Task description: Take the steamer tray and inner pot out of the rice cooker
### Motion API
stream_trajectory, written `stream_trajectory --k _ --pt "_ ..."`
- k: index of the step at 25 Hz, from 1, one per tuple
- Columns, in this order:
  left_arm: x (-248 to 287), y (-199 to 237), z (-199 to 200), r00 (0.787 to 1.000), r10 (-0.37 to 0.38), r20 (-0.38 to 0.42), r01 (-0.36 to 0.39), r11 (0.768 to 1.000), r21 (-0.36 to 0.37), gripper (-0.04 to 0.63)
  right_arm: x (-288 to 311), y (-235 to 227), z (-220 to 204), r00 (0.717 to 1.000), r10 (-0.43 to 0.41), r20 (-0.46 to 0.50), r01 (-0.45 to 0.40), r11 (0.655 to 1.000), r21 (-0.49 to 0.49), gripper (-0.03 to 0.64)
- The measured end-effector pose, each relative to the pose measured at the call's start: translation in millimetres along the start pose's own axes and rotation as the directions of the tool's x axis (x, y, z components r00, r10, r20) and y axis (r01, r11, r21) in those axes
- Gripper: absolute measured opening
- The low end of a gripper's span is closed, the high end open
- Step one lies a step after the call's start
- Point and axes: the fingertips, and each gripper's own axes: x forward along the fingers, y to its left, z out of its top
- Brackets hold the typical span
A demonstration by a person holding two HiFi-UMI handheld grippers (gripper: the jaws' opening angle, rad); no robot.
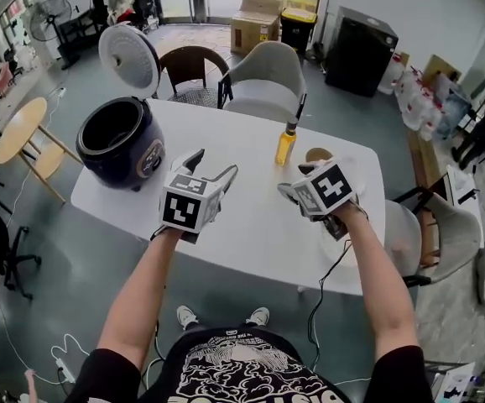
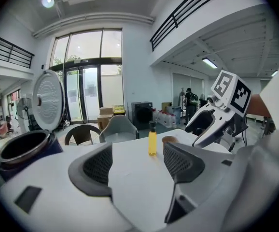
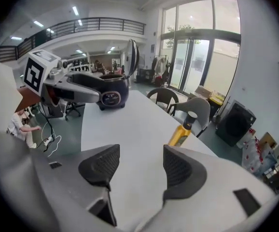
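A dark blue rice cooker stands on the left end of the white table, its white lid tipped up and open. Its opening looks dark, and I cannot make out a steamer tray or inner pot in it. My left gripper hovers over the table just right of the cooker, open and empty. My right gripper hangs over the table's right part, also open with nothing between its fingers. The left gripper view has the cooker at far left. In the right gripper view the cooker sits at the table's far end.
A yellow bottle with a dark cap stands at the table's far edge, a brown round object beside it. Chairs sit behind the table, another at its right. A cable hangs from my right hand.
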Motion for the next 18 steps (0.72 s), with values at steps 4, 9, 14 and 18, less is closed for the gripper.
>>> stream_trajectory --k 4,9,14,18 --pt "-51.6 53.5 8.8 0.997 0.071 0.014 -0.070 0.997 -0.026 0.328 -7.6 43.0 65.3 0.995 0.038 0.090 -0.034 0.998 -0.045 0.298" --pt "-115.1 130.9 1.5 0.988 0.149 0.029 -0.148 0.988 -0.053 0.328 -1.6 111.3 143.5 0.974 0.085 0.209 -0.070 0.995 -0.076 0.298" --pt "-172.6 207.8 -19.2 0.975 0.217 0.050 -0.212 0.973 -0.087 0.328 21.6 181.0 206.4 0.952 0.126 0.280 -0.098 0.989 -0.112 0.298" --pt "-214.4 266.7 -29.2 0.962 0.264 0.073 -0.255 0.960 -0.113 0.328 35.9 229.8 257.8 0.925 0.171 0.340 -0.143 0.984 -0.105 0.298"
